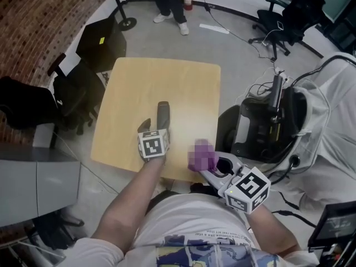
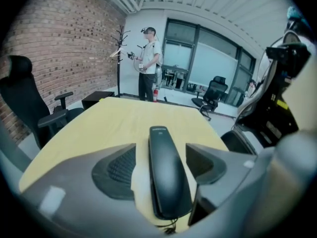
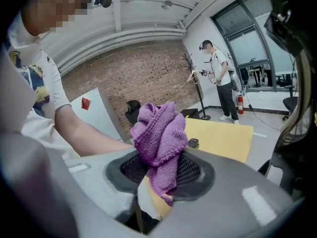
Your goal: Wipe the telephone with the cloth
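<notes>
At centre frame, on the table (image 1: 167, 82): the telephone (image 1: 162, 114), lying between the jaws of the left gripper (image 1: 154, 128) (touching neither pad). Lower right, just off the table's near edge: the cloth (image 1: 201, 153), pinched in the right gripper (image 1: 210, 166). Left of the table, a chair (image 1: 72, 102); at the top, a standing person (image 1: 167, 1).

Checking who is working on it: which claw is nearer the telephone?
Left. The left claw straddles the telephone, jaws apart; the right claw holds the cloth clear of it, off to its right.
</notes>
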Tool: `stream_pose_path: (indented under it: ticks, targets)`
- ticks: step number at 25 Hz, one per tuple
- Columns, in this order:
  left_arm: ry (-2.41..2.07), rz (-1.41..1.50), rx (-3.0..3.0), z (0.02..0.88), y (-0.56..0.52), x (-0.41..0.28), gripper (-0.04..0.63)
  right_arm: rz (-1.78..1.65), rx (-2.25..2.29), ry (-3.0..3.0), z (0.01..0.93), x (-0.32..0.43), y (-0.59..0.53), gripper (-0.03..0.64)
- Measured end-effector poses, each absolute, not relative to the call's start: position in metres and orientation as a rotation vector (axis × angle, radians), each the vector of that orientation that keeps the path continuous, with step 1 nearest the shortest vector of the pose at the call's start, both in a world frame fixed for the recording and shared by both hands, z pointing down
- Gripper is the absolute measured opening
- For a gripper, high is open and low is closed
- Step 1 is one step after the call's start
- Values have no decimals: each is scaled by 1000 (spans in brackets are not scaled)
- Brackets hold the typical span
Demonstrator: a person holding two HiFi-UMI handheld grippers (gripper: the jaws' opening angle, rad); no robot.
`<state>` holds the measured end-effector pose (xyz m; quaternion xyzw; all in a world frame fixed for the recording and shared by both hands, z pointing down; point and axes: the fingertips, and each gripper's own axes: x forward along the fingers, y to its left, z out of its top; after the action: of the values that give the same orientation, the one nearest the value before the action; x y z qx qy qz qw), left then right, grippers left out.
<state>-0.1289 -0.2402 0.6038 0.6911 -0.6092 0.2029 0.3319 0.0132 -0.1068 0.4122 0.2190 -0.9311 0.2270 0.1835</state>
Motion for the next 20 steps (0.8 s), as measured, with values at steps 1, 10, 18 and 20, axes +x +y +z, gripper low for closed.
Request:
stream_pose_path:
  ticks: [1,10,18,20]
  targets:
    - [-1611,521,1824,599,-237,-134,331,629,611,-2632,413,11,-106,127]
    - [-1606,282,1918,531,-183,-227,331,521,567,-2603,411,-55,-109,127]
    - [-1391,165,2119,498,-70,-216,146,467,586,-2602,429,-65,-51,126]
    - [-1314,182,2195,490,-51,-202,34,467,605,-2587,431,-64,-39,126]
